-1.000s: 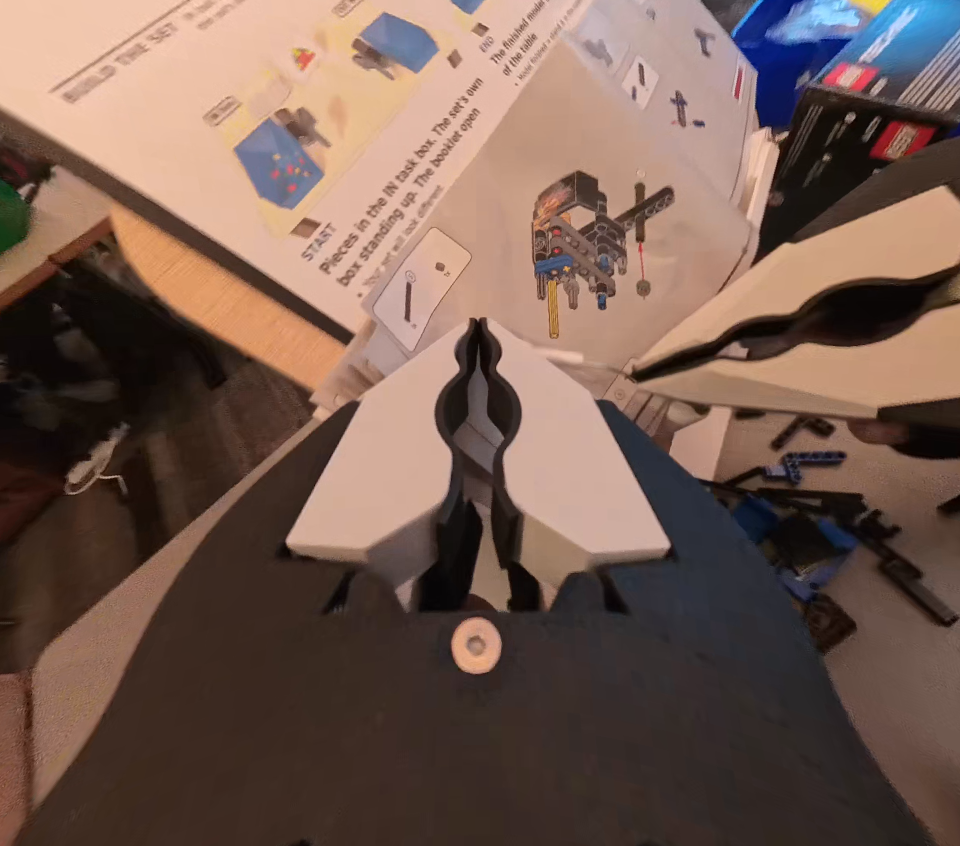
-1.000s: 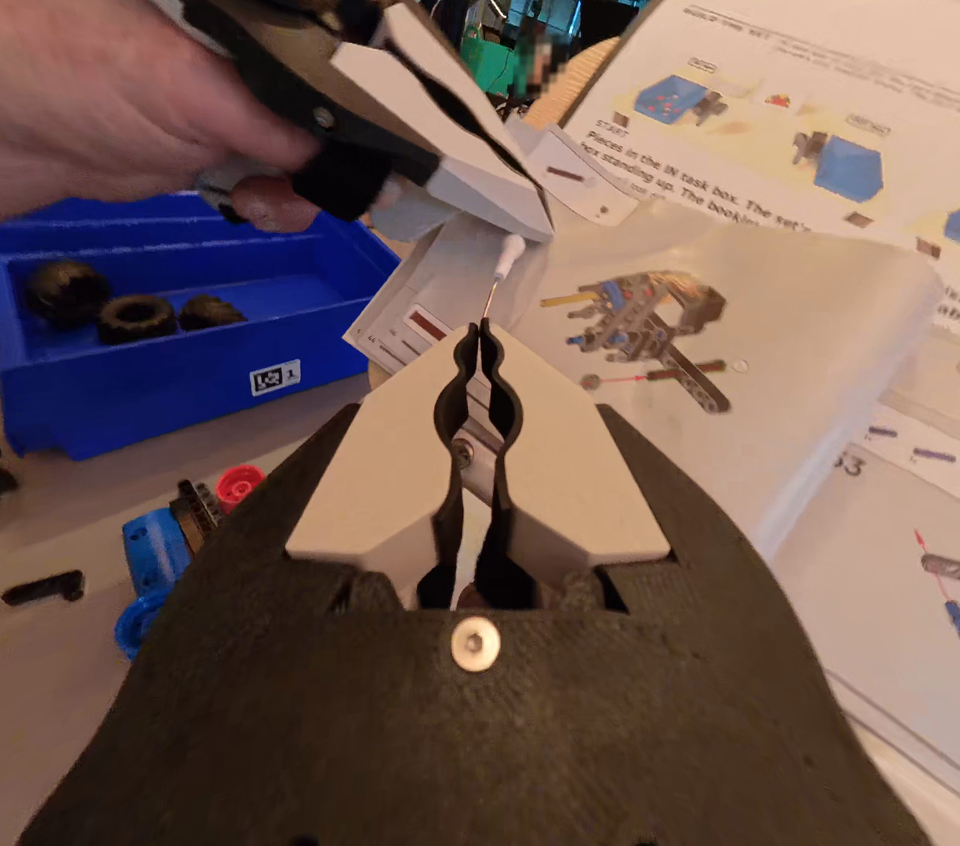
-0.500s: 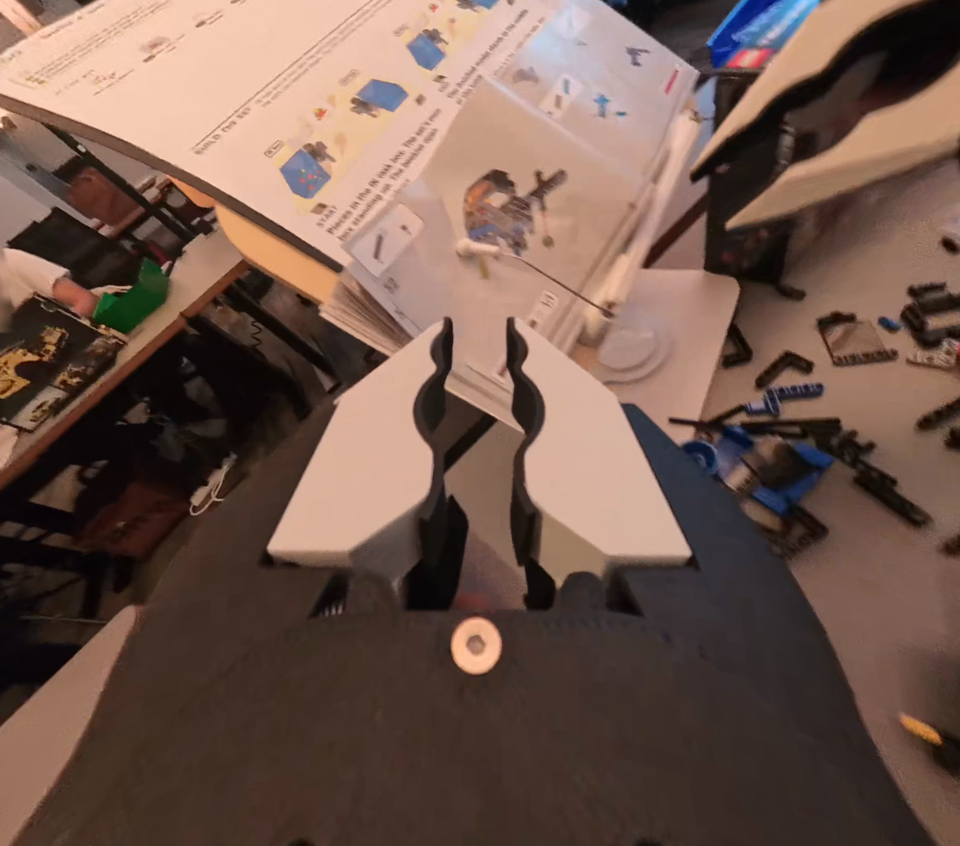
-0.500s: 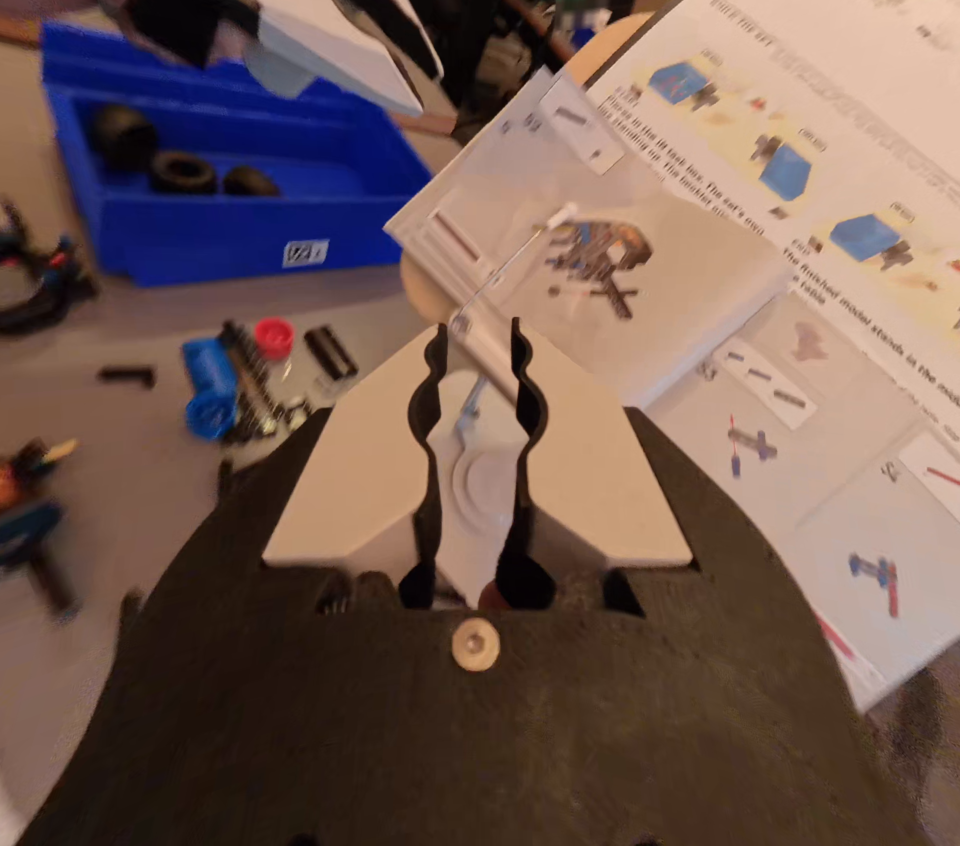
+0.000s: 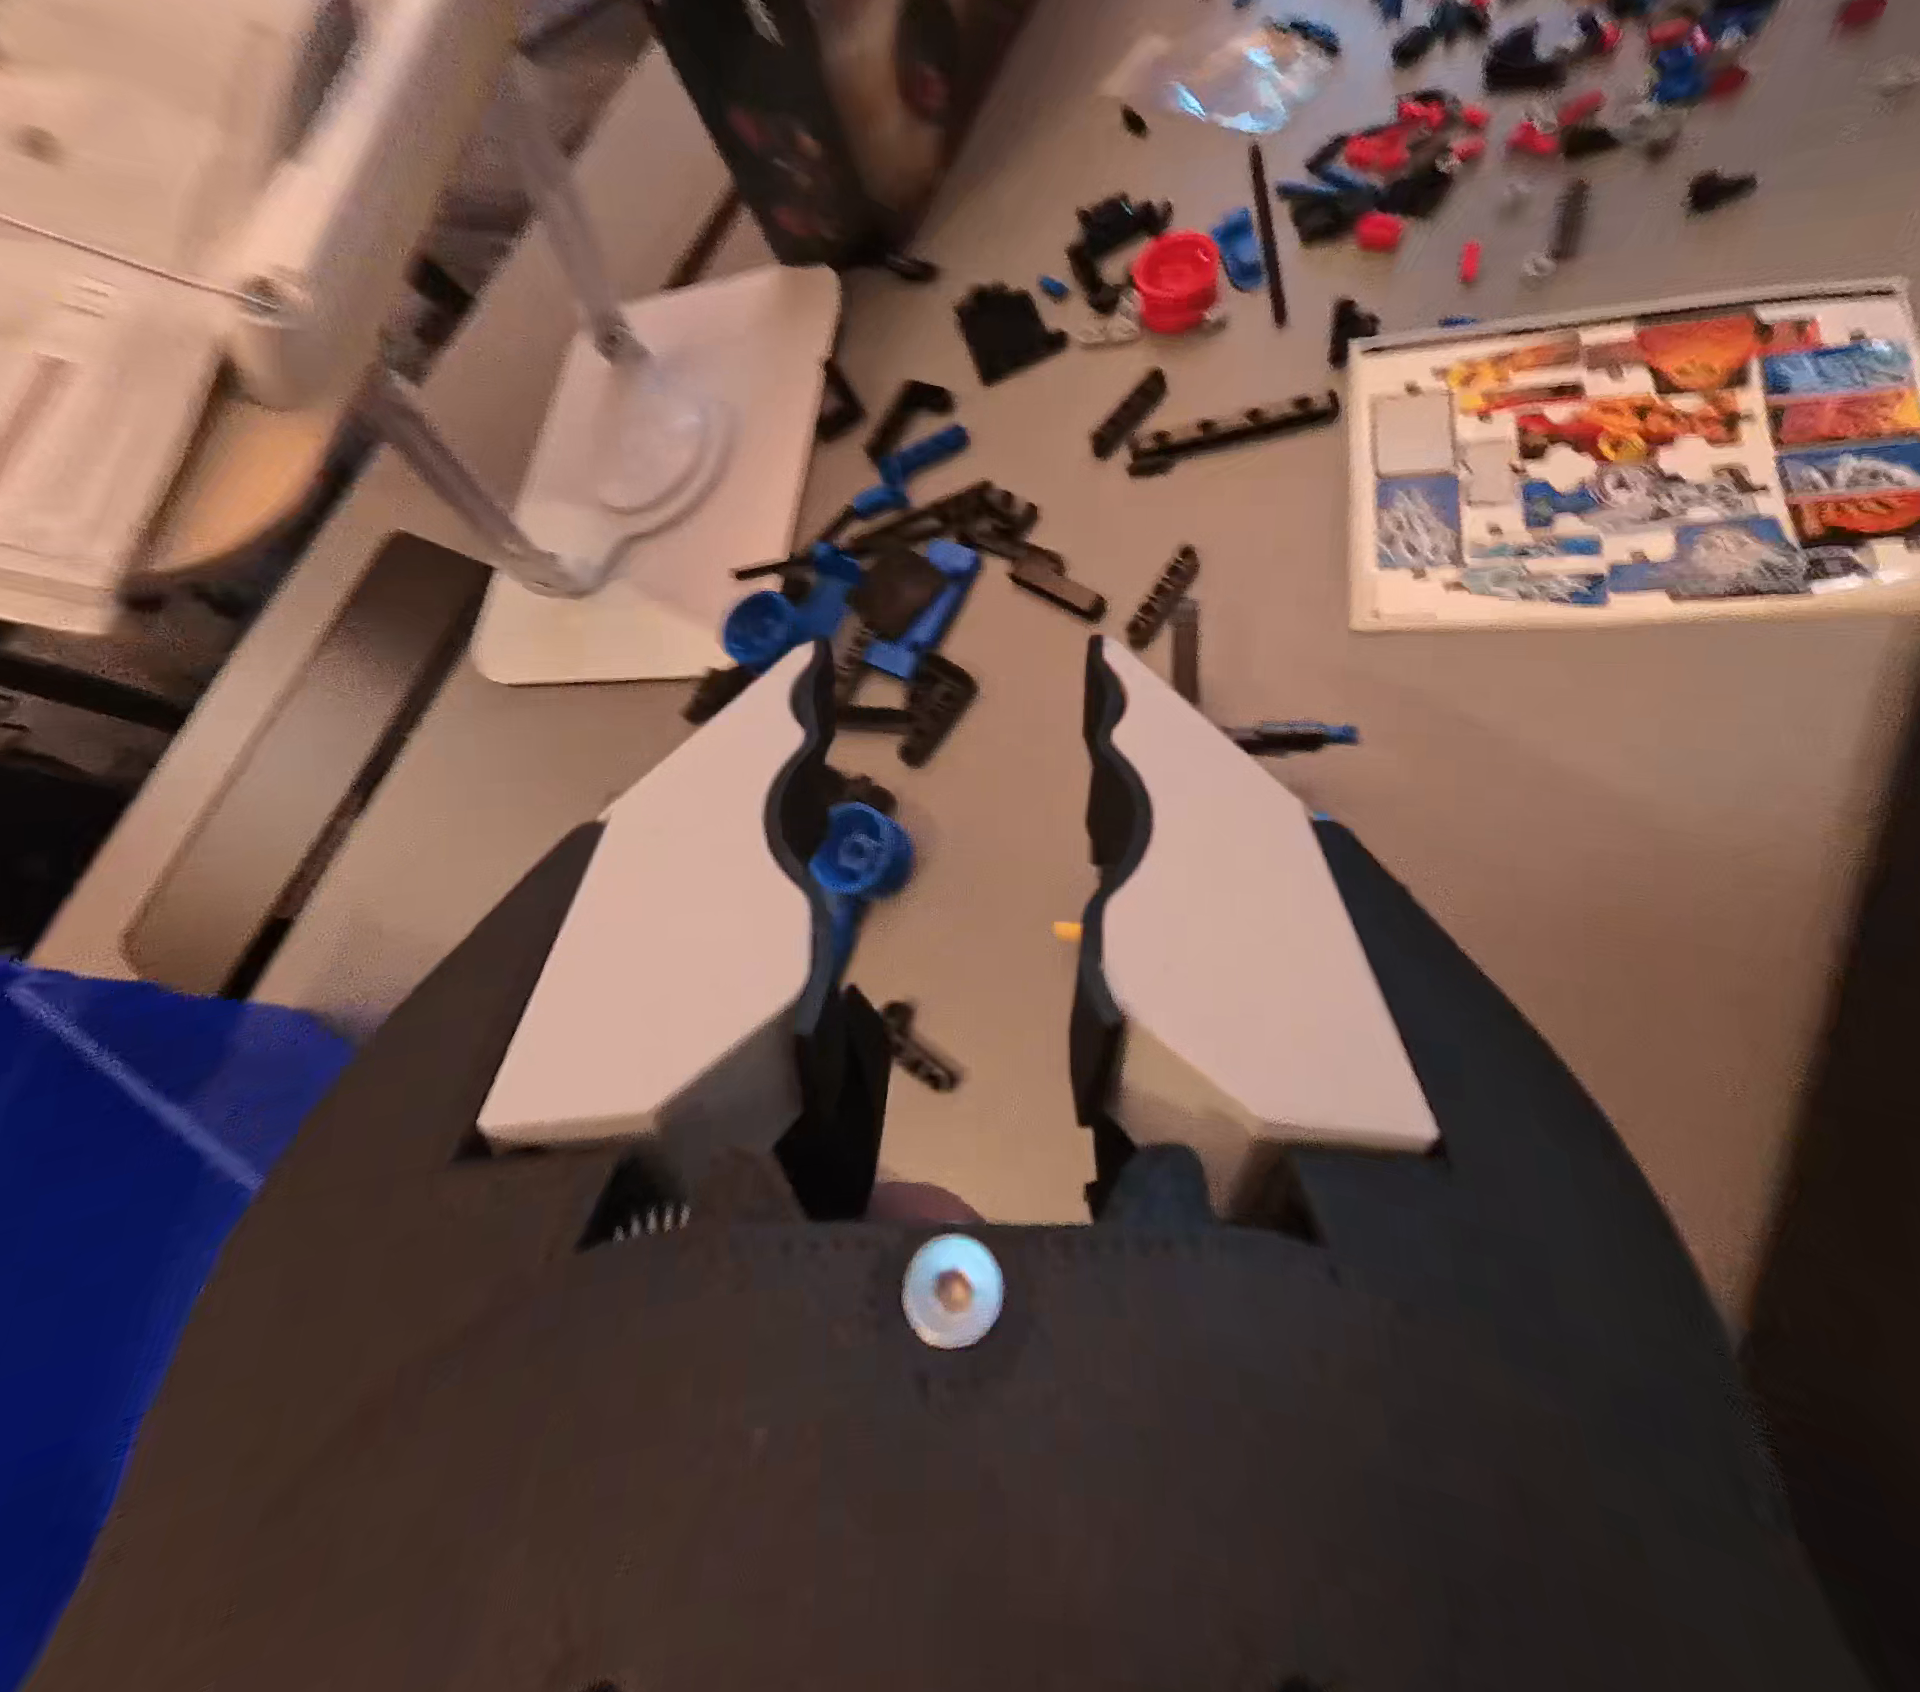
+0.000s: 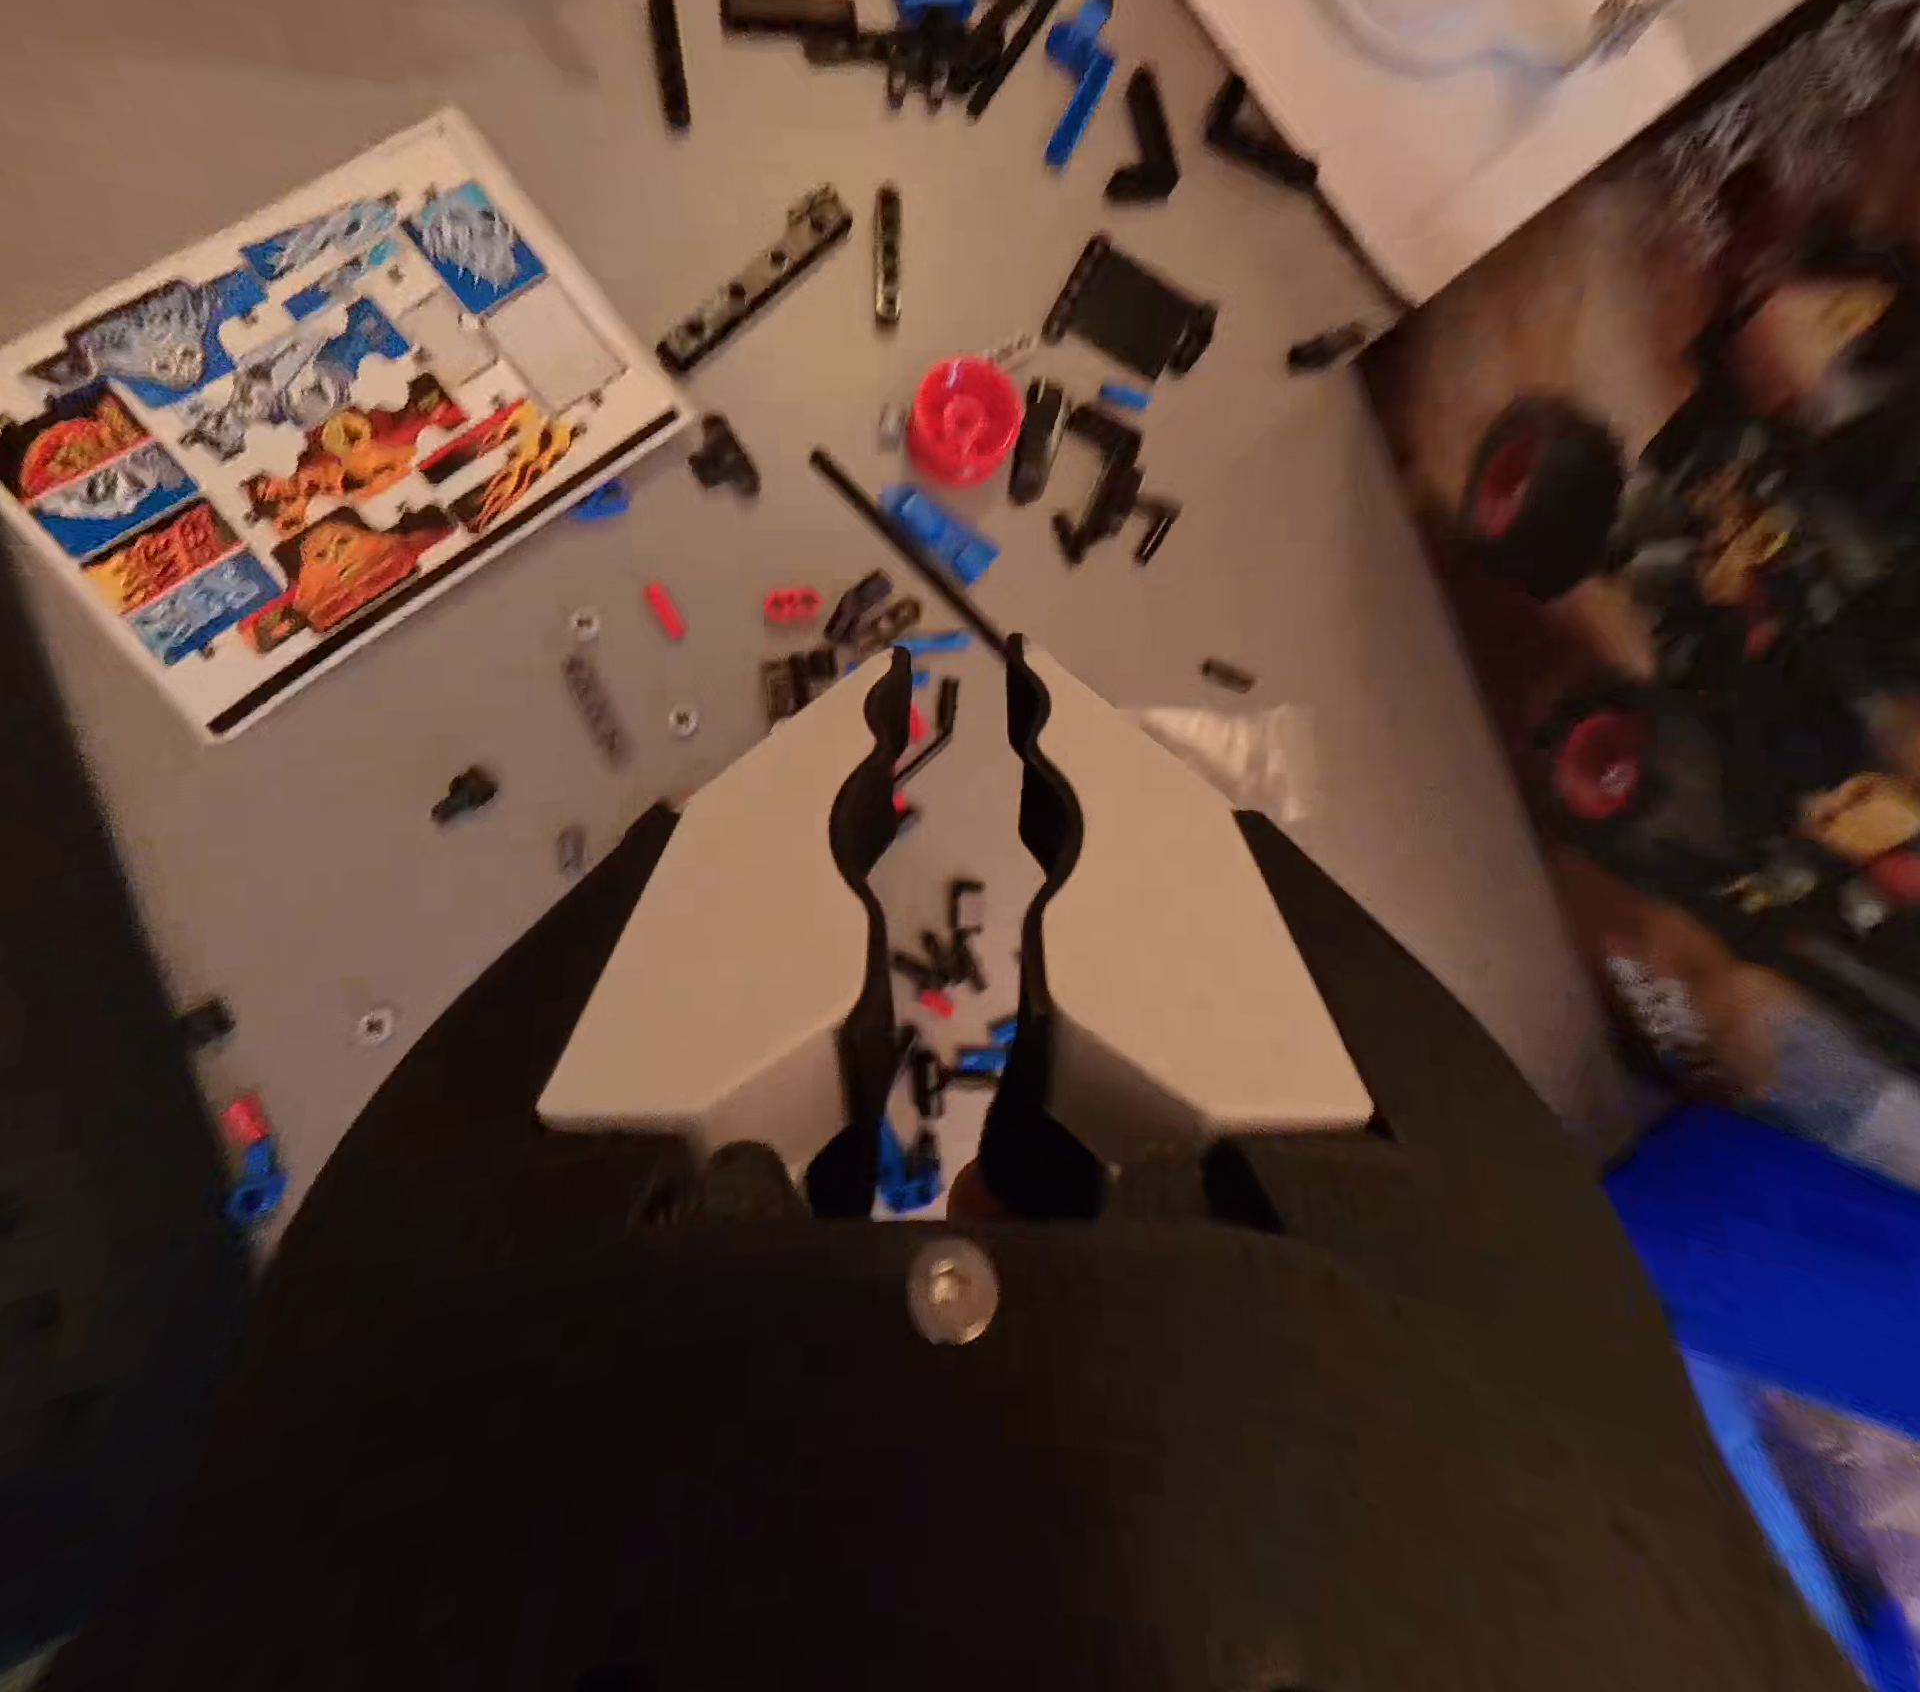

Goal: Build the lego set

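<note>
Both hand-held grippers have swung down from the booklet to the surface (image 5: 1558, 863), left hand-held gripper (image 5: 951, 666) and right hand-held gripper (image 6: 956, 660) spread apart, empty. Ahead of them lie scattered lego pieces (image 5: 914, 603), one red wheel (image 6: 961, 421), one sticker sheet (image 6: 301, 406).

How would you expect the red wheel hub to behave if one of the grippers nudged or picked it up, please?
The red wheel hub looks like a round, rigid plastic rim lying flat, so a nudge would probably slide it; tipped on edge, it might roll. It seems small and hollow, so likely light. Its smooth curved rim could slip between the right gripper fingers unless squeezed squarely.
</note>
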Demonstrator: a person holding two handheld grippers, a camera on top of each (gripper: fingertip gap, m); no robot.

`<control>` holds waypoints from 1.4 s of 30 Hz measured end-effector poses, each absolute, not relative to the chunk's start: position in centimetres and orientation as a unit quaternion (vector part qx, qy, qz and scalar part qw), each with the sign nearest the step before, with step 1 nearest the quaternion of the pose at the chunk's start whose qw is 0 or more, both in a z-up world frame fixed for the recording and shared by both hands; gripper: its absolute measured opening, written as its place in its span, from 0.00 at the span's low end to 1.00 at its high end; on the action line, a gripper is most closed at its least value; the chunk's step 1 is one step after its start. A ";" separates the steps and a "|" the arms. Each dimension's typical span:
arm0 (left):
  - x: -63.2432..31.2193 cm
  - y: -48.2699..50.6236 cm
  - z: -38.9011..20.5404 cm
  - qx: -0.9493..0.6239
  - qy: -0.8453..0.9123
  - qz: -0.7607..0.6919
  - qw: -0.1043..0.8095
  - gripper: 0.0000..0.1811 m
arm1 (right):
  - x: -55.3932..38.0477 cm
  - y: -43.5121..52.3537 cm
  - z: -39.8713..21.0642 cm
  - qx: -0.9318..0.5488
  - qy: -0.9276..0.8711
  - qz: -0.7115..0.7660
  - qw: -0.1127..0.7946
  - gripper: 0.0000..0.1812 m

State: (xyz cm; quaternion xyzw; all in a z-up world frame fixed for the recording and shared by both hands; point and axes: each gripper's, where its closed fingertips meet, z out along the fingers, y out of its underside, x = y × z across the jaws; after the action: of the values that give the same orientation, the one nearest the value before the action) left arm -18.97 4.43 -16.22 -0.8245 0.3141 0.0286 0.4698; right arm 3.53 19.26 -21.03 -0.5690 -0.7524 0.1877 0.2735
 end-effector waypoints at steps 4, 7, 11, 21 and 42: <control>-17.0 3.2 -20.1 -0.847 0.331 -0.001 0.417 0.30 | 6.0 19.1 -23.8 -0.590 -0.743 0.175 0.262 0.13; -16.6 2.6 -22.4 -0.863 0.335 -0.006 0.378 0.31 | 6.6 18.5 -24.6 -0.596 -0.738 0.179 0.262 0.13; -16.2 2.1 -24.6 -0.876 0.332 -0.023 0.348 0.30 | 6.7 18.0 -24.9 -0.592 -0.732 0.192 0.278 0.12; -15.6 1.5 -24.9 -0.854 0.372 0.029 0.363 0.29 | 9.6 18.8 -23.3 -0.607 -0.702 0.194 0.318 0.12; -16.7 -1.2 -24.4 -0.821 0.464 0.071 0.324 0.25 | 18.9 19.1 -26.0 -0.648 -0.709 0.131 0.247 0.12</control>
State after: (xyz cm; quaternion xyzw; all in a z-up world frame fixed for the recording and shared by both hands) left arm -16.66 -1.23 -24.40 -0.8213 0.4638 0.0711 0.3245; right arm 18.93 19.10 -26.03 -0.6477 -0.7086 0.1315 0.2470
